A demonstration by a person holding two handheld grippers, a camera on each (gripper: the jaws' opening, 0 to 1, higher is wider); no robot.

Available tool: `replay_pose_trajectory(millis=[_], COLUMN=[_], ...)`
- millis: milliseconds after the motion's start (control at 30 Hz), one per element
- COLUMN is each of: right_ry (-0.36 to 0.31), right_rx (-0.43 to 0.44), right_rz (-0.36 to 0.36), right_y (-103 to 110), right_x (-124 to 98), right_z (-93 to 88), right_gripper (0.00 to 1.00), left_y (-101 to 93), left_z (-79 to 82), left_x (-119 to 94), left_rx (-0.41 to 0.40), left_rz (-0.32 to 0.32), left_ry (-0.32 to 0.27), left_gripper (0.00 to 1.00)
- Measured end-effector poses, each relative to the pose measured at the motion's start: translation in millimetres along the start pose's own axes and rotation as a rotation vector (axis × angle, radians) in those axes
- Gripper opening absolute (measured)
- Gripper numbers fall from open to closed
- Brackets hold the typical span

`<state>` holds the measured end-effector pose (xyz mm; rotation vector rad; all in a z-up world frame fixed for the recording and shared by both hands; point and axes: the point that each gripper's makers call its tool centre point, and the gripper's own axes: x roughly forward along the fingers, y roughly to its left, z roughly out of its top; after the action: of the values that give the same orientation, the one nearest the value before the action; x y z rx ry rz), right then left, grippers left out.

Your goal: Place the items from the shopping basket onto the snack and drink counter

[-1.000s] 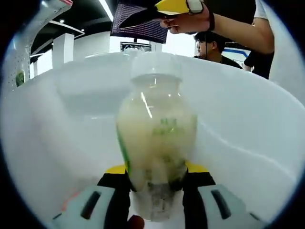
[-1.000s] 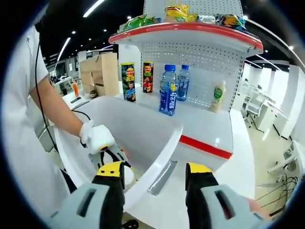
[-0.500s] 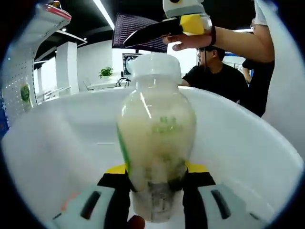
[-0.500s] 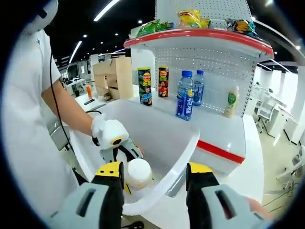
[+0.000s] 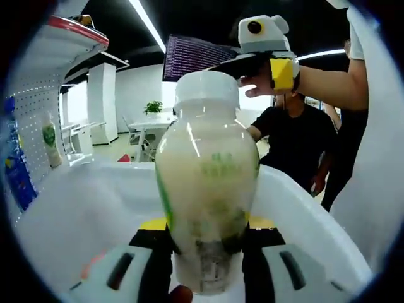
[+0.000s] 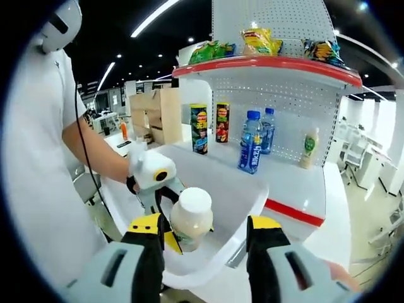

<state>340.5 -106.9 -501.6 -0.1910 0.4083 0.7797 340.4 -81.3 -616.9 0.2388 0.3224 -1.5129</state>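
Item held: a pale milky drink bottle point(image 5: 207, 189) with a white cap point(image 5: 206, 90), upright, its lower body clamped between the yellow-tipped jaws of the left gripper point(image 5: 205, 235).
Position of item: lifted so that the cap stood above the rim of the white shopping basket point(image 5: 82, 208); in the right gripper view the bottle point(image 6: 189, 218) sat over the basket's interior, near its front wall.
Right gripper point(image 6: 205, 230): jaws spread apart, holding nothing, hovering at the basket point(image 6: 237, 189) rim.
Destination: the white counter shelf point(image 6: 297, 183) with a red edge, beyond the basket.
Already on shelf: two crisp tubes point(image 6: 209, 126), two blue water bottles point(image 6: 255, 140), one similar pale bottle point(image 6: 308, 149).
Upper shelf: snack bags point(image 6: 259, 41).
Handling advice: keep the bottle vertical, clear the basket wall fully before travelling sideways, and set it in the bare stretch of shelf, probably beside the matching bottle, without nudging neighbours.
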Motion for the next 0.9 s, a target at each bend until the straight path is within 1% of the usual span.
replay_pose_trajectory(millis=[67, 200, 233, 300, 333, 400, 467, 567, 667, 800, 900], right_ry=[-0.011, -0.023, -0.026, -0.031, -0.034, -0.036, -0.043, -0.051, -0.055, -0.063, -0.065], right_rx=[0.000, -0.004, -0.004, -0.004, -0.004, -0.005, -0.003, 0.001, 0.002, 0.008, 0.010], right_rz=[-0.003, -0.008, -0.010, -0.012, -0.014, -0.020, -0.027, -0.030, -0.040, -0.053, -0.057], right_y=[1, 2, 3, 3, 3, 2, 1, 1, -2, -5, -6], right_x=[-1, -4, -5, -7, -8, -11, -13, -15, -18, -22, -23], right_z=[2.3, 4.3, 4.7, 5.1, 5.3, 4.9, 5.4, 6.3, 6.5, 6.4, 5.7], right_gripper=[0.51, 0.51, 0.51, 0.51, 0.51, 0.51, 0.51, 0.51, 0.51, 0.51, 0.51], left_y=[0.7, 1.9, 2.6, 1.9, 1.9, 1.3, 4.0, 9.5, 14.6, 22.8, 27.8], left_z=[5.3, 15.5, 18.3, 27.6, 29.2, 40.2, 47.2, 56.3, 66.7, 76.8, 87.9], left_x=[-2, -7, -8, -12, -12, -14, -16, -17, -21, -25, -27], left_rx=[-0.001, -0.033, -0.028, -0.021, -0.022, -0.004, -0.001, -0.018, -0.012, -0.017, -0.015], left_rz=[0.008, 0.024, 0.036, 0.031, 0.030, 0.030, 0.035, 0.043, 0.051, 0.060, 0.069], left_ry=[-0.003, -0.020, -0.022, -0.034, -0.037, -0.046, -0.054, -0.070, -0.084, -0.095, -0.109], left_gripper=[0.43, 0.43, 0.43, 0.43, 0.43, 0.43, 0.43, 0.43, 0.43, 0.43, 0.43])
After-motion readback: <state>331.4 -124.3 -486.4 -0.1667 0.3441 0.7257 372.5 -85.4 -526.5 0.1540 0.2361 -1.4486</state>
